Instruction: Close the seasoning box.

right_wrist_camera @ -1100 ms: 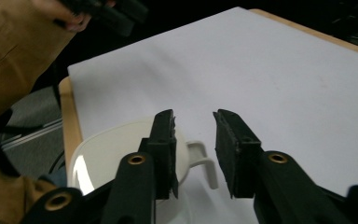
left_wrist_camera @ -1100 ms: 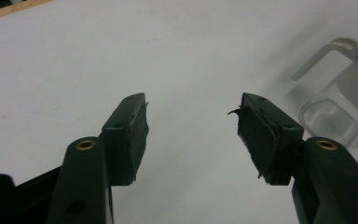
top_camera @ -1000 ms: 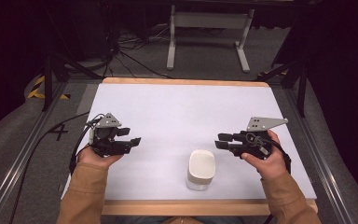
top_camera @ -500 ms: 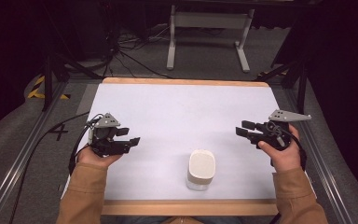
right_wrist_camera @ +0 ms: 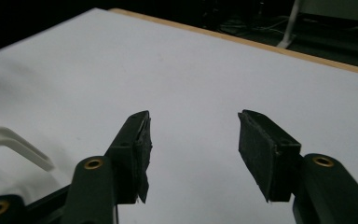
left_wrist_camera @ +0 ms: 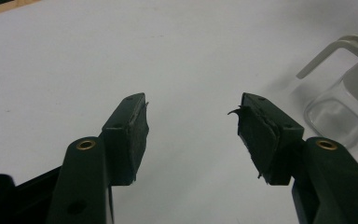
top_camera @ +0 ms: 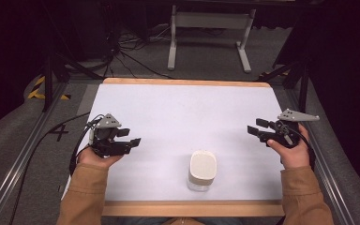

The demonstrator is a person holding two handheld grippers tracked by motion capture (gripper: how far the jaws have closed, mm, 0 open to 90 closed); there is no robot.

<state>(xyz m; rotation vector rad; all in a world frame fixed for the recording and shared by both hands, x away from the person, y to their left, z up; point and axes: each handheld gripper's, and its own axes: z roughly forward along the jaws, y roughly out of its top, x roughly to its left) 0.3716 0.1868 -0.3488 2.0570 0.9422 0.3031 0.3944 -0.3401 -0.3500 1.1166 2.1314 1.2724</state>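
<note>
A clear container with a cream lid (top_camera: 202, 169) stands near the table's front edge, between the two hands. In the left gripper view the container (left_wrist_camera: 342, 109) sits at the right edge, its clear wall and a pale lid clasp showing. A pale clasp (right_wrist_camera: 14, 144) juts in at the lower left of the right gripper view. My left gripper (top_camera: 129, 137) is open, held low over the table left of the container, jaws pointing right. My right gripper (top_camera: 258, 126) is open too, held right of the container, jaws pointing left. Nothing lies between either pair of jaws.
The white table top (top_camera: 183, 117) has a wooden rim at front and back. A black cable (top_camera: 37, 145) trails off the left edge from the left gripper. Metal rails run along both sides; a stand's legs (top_camera: 206, 33) rise beyond the far edge.
My right gripper has moved to the right and a little farther back, away from the container. The left gripper and the container have stayed put.
</note>
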